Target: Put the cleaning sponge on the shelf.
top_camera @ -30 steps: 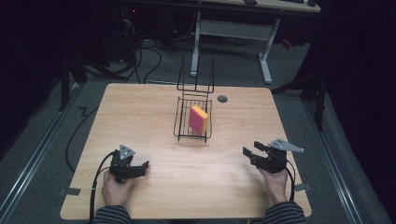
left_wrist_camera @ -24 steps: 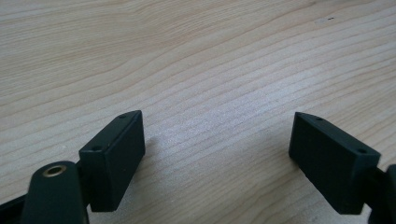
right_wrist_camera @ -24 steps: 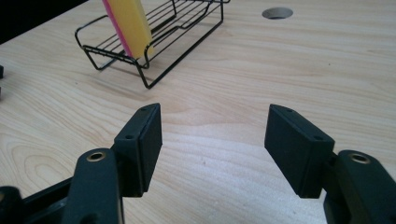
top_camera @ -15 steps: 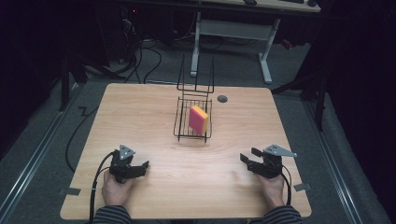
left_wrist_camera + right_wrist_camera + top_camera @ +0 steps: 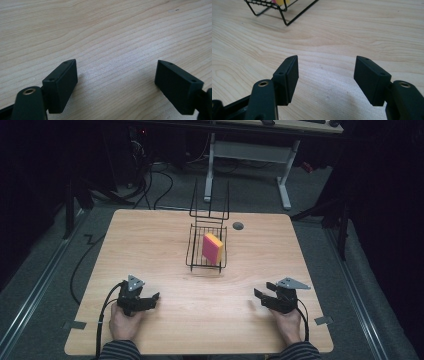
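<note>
A pink and yellow rectangular sponge [image 5: 213,248] stands on edge inside a black wire basket [image 5: 196,254] at the middle of a light wooden table [image 5: 150,240]. The basket is the landmark. Nearer the person and well to its left, the left gripper [image 5: 152,298] rests low on the wood, jaws spread wide and empty. Nearer the person and well to the basket's right, the right gripper [image 5: 258,294] sits likewise, jaws apart, holding nothing; its own view catches the basket's corner [image 5: 284,15] ahead. To lift the sponge cleanly, one gripper should probably approach from above the basket, jaws aligned across the sponge's thin faces, clear of the wires.
</note>
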Motion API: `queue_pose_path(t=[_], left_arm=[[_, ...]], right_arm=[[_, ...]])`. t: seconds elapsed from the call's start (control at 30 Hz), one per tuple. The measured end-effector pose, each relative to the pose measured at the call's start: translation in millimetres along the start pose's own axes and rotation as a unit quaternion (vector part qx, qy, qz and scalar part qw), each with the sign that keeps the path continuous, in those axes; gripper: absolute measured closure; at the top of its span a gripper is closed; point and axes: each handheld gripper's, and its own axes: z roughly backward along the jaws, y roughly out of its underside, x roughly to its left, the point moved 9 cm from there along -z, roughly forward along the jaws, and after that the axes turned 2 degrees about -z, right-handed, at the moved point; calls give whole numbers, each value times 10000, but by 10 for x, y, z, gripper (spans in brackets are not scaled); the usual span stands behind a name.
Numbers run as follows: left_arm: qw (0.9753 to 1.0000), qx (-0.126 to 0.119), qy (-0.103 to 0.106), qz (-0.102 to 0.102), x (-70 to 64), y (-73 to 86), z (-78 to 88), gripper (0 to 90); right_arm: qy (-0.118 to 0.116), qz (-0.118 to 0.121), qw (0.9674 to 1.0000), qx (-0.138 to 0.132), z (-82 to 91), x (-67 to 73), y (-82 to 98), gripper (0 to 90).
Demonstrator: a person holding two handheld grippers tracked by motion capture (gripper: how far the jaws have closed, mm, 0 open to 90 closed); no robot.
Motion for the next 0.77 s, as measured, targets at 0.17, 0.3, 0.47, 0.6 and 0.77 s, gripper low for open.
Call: queue_pose_path(t=[0.17, 0.3, 0.47, 0.6, 0.77], left_arm=[[10000, 1, -1, -1, 0, 0, 0, 188], [10000, -1, -3, 0, 0, 0, 0, 189], [10000, -2, -8, 7, -2, 0, 0, 189], [10000, -2, -6, 6, -2, 1, 0, 189], [10000, 1, -3, 6, -2, 1, 1, 189]], right_arm=[[86, 85, 9997, 208, -55, 16, 56, 367], [266, 278, 9978, 534, -126, 9, 133, 356], [435, 507, 9961, 577, -138, 27, 140, 356], [442, 477, 9962, 585, -139, 24, 141, 352], [440, 478, 9962, 585, -139, 24, 141, 349]])
